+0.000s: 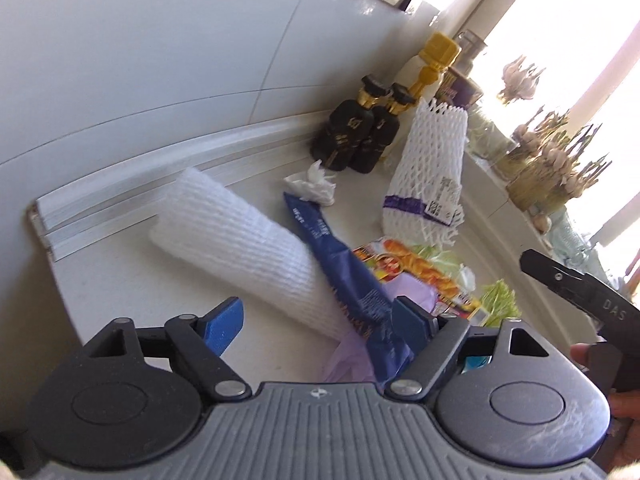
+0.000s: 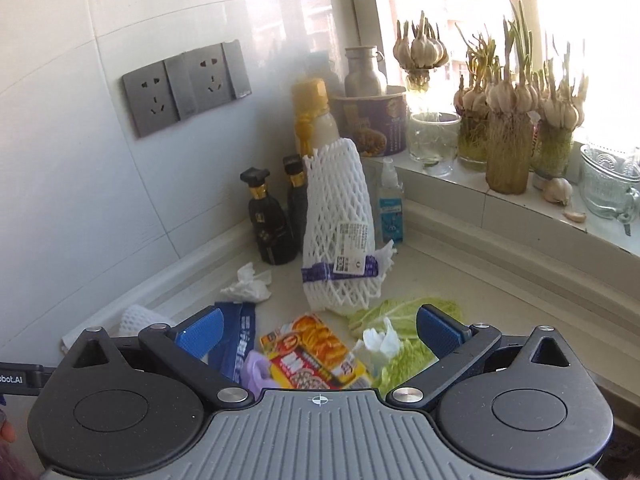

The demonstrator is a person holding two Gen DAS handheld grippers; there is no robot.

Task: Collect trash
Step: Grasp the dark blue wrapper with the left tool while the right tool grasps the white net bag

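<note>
Trash lies on a pale countertop [image 1: 120, 280]. A white foam sleeve [image 1: 244, 248] lies flat, with a blue wrapper [image 1: 348, 276] across it and a purple glove [image 1: 352, 356] beneath. A crumpled tissue [image 1: 314, 184] sits behind. A standing foam net [image 1: 428, 176] has a purple label. An orange food packet [image 2: 316, 352] and cabbage leaves [image 2: 404, 312] lie in front. My left gripper [image 1: 320, 320] is open around the blue wrapper's near end. My right gripper [image 2: 320, 332] is open above the orange packet, a second tissue [image 2: 380, 340] and the leaves.
Two black bottles [image 2: 276, 220], a yellow-capped bottle [image 2: 312, 116] and a small spray bottle [image 2: 390, 208] stand at the wall corner. A purple cup [image 2: 376, 124] and jars of sprouting garlic [image 2: 508, 136] line the windowsill. Wall sockets [image 2: 184, 84] are on the tiles.
</note>
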